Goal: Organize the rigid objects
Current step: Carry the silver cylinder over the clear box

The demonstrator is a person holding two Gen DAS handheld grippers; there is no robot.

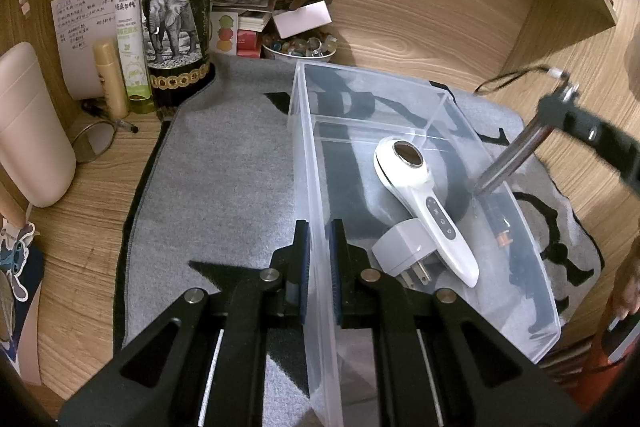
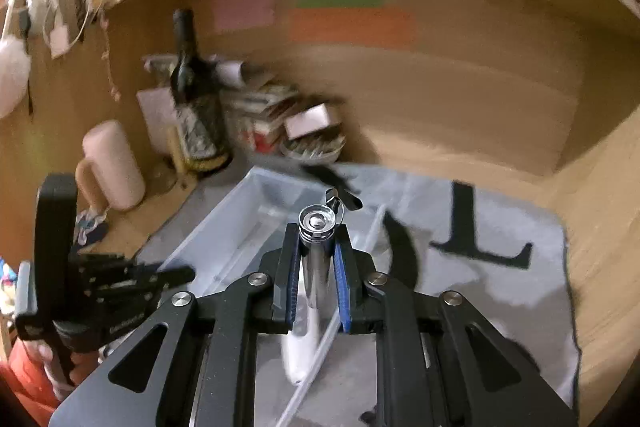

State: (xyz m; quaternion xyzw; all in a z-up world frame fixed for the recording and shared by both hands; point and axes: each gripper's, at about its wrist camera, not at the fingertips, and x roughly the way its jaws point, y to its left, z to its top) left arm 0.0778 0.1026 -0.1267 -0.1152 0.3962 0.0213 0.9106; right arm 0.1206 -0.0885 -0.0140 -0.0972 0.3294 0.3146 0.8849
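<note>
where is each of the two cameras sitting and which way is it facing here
Left wrist: on the left gripper, angled down at the clear bin, its jaws clamped on the bin's wall; the right gripper shows at right.
Right wrist: on the right gripper, facing the desk's back wall, jaws shut on a metal cylinder; the left gripper shows at left.
Shared: bin, wine bottle, grey mat.
</note>
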